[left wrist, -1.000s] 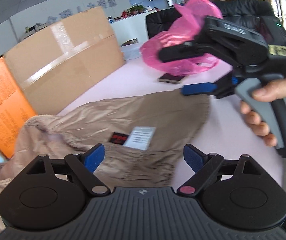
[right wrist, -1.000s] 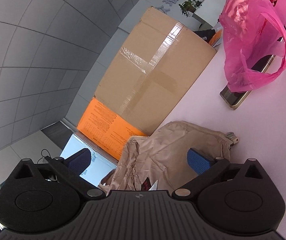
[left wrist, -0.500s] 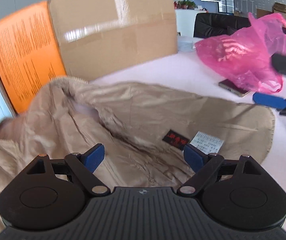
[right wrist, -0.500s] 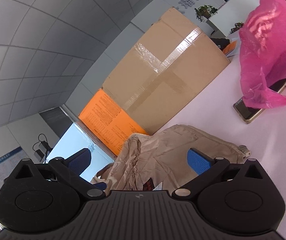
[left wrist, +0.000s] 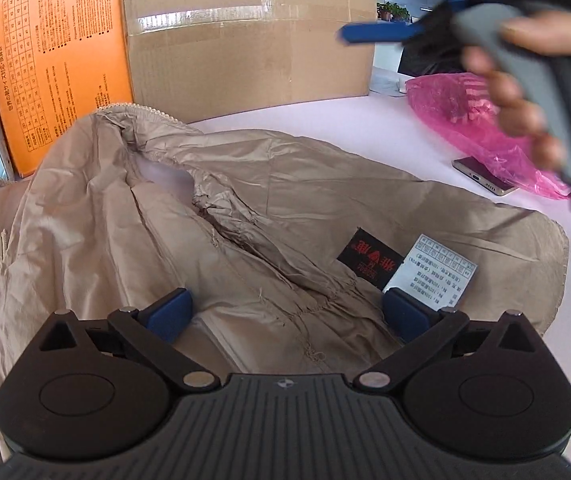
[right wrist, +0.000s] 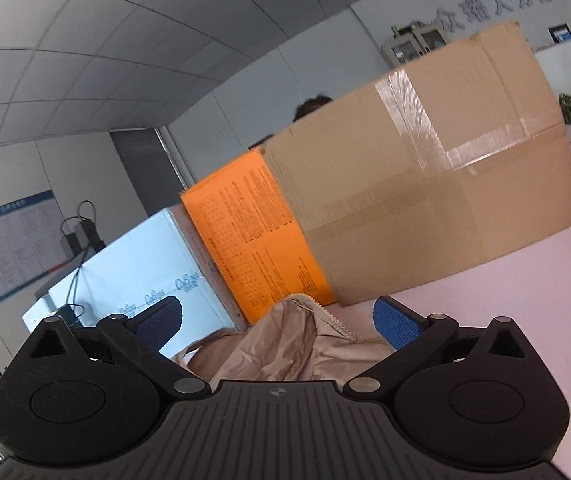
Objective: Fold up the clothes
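On the table (left wrist: pixel 385 132) the jacket (left wrist: pixel 285 200) lies crumpled and opened up, lining side showing, with its black label (left wrist: pixel 369 260) and white care tag (left wrist: pixel 439 268) near our end; a big carton (left wrist: pixel 245 32) and an orange box (left wrist: pixel 57 60) stand right behind it; off to the right there's a pink bag (left wrist: pixel 465 112) half over a phone (left wrist: pixel 485 176).

Our left gripper (left wrist: pixel 287 312) hovers low over the jacket, jaws spread wide, nothing held; the right gripper (right wrist: pixel 277 320) is also wide open and empty, up in the air and aimed at the boxes, with just the zipper edge (right wrist: pixel 325 314) of the jacket peeking between its fingers; from the left view it shows only as a blur at the top right.

We'd say the folding has barely started; the job right now looks like picking grab points. Tips, as we see it: don't pinch the bunched middle, you'll catch several layers; go for a clean edge like the zipper side or the hem, one gripper each, well apart; lift and pull it taut so it flattens before any fold; this thin fabric will probably slip, so clamp fully; steer clear of the carton when swinging the cloth over.
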`<state>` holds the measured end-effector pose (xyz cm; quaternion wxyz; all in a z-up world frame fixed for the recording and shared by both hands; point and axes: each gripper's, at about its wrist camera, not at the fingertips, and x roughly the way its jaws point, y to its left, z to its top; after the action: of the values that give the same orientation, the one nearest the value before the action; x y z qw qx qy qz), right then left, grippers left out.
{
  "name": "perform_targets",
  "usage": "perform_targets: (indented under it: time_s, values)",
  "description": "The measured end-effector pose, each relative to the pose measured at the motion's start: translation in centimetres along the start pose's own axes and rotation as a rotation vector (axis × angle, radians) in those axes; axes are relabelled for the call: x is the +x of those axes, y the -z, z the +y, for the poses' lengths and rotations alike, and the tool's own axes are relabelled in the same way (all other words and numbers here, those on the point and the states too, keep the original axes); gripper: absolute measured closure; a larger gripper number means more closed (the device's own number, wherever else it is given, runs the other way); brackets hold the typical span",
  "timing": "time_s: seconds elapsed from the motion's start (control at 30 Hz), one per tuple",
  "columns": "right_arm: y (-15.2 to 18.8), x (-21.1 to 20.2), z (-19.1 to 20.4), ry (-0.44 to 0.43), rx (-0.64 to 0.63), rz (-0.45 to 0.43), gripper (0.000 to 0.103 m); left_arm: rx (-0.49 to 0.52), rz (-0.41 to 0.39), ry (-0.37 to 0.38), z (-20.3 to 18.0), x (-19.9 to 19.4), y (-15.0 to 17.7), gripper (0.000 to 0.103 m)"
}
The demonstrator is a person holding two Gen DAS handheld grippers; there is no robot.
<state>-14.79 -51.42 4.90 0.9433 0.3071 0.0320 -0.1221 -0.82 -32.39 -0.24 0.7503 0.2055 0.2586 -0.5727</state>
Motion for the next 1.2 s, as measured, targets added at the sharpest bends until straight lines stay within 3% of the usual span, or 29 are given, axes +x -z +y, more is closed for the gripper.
perform_targets:
  time_s: [0.1, 0.17, 0.23, 0.5, 0.63, 0.8, 0.97, 1.03, 1.13, 1.2]
  values:
    - [-0.5, 4.3, -3.5, -0.053, 0.203, 0.084, 0.0, 0.001, -0.001, 0.0, 0.0, -0.1, 0.1, 0.0]
    - [0.1, 5.4, -5.6, -0.086, 0.297, 0.077, 0.0, 0.006, -0.003, -0.003, -0.1, -0.2, 0.1, 0.0]
    - [0.9, 5.4, -7.0, -0.056, 0.314, 0.061, 0.0, 0.005, -0.003, -0.002, -0.1, -0.2, 0.1, 0.0]
    - [0.5, 4.4, -9.0, 0.19, 0.04, 0.143, 0.0, -0.007, 0.002, 0.01, 0.2, -0.2, 0.1, 0.0]
    - [2.4, 7.0, -9.8, 0.367, -0.14, 0.327, 0.0, 0.006, 0.005, 0.0, -0.1, -0.2, 0.1, 0.0]
    - [5.0, 8.7, -6.7, 0.369, -0.437, 0.418, 0.001, 0.039, 0.0, -0.031, -0.8, -0.4, 0.0, 0.0]
    - [5.0, 8.3, -6.0, 0.258, -0.468, 0.415, 0.032, 0.084, -0.018, -0.079, -1.8, -0.8, 0.0, 0.0]
    - [4.6, 8.2, -6.0, 0.254, -0.462, 0.396, 0.065, 0.102, -0.025, -0.101, -2.3, -1.0, 0.0, 0.0]
    - [4.3, 8.1, -5.9, 0.243, -0.468, 0.382, 0.083, 0.095, -0.023, -0.144, -2.4, -1.6, -0.4, 0.0]
    - [4.4, 8.0, -5.5, 0.254, -0.498, 0.376, 0.086, 0.065, -0.024, -0.158, -1.9, -2.3, -0.8, 0.0]
